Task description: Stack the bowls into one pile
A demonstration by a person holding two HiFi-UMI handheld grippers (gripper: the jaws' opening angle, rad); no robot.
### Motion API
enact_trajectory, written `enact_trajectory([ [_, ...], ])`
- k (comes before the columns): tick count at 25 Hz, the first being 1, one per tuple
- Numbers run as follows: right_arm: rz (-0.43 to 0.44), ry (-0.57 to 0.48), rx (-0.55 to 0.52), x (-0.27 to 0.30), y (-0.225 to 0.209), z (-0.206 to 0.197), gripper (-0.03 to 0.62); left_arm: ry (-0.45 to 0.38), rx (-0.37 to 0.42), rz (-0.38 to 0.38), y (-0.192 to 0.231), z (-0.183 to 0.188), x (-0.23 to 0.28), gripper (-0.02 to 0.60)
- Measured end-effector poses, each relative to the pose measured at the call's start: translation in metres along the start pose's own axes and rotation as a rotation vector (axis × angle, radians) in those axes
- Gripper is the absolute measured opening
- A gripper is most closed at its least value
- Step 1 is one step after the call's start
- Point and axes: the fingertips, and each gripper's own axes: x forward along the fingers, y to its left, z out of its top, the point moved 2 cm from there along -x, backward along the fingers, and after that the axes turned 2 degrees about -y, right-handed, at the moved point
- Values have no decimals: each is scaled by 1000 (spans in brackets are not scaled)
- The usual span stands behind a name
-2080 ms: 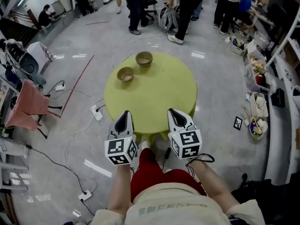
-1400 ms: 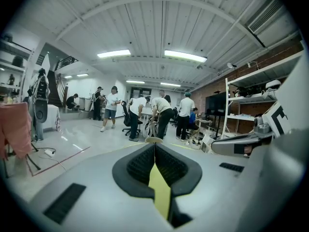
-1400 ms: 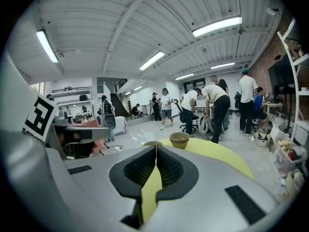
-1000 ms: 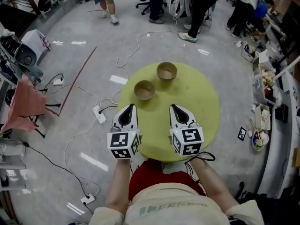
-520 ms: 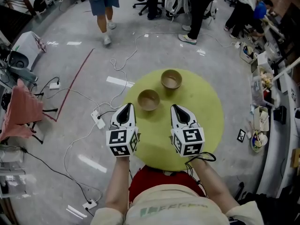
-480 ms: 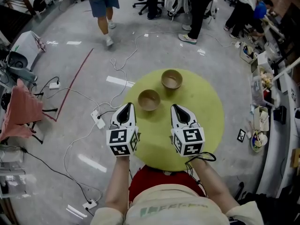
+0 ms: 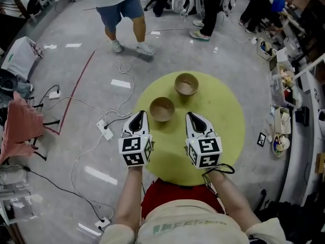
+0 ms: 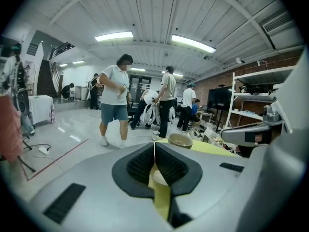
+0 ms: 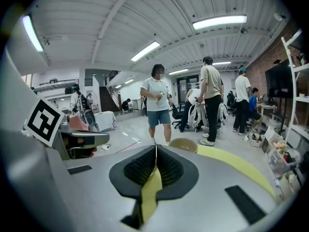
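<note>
Two tan bowls stand apart on a round yellow-green table (image 7: 223, 136): the near bowl (image 7: 162, 109) and the far bowl (image 7: 186, 84). My left gripper (image 7: 137, 118) hovers just left of the near bowl, jaws shut and holding nothing. My right gripper (image 7: 193, 119) hangs to the near bowl's right, also shut and empty. In the left gripper view the left gripper (image 8: 154, 146) points past the far bowl (image 8: 180, 140). In the right gripper view the right gripper (image 9: 156, 150) sits below one bowl (image 9: 182, 145).
A person in shorts (image 7: 122, 9) stands on the floor just beyond the table. Cables and a power strip (image 7: 105, 130) lie on the floor to the left. Shelves with clutter (image 7: 284, 111) line the right side. More people stand farther back.
The table and bowls have come nearer, and both grippers now hang over the table beside the near bowl. The person in shorts has walked closer to the table. Both grippers stay shut.
</note>
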Motion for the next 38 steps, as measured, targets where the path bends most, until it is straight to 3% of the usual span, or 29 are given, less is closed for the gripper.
enact_trajectory([
  [17,-13,68,35,25,-26,-20,37,124,-14,-2,-3,-28,53,28],
  [26,16,96,43,42,-34,-33,37,186,-54,11,-1,-48,73,86],
  [38,32,157,33,71,-51,-51,37,280,-100,42,7,-74,102,106],
])
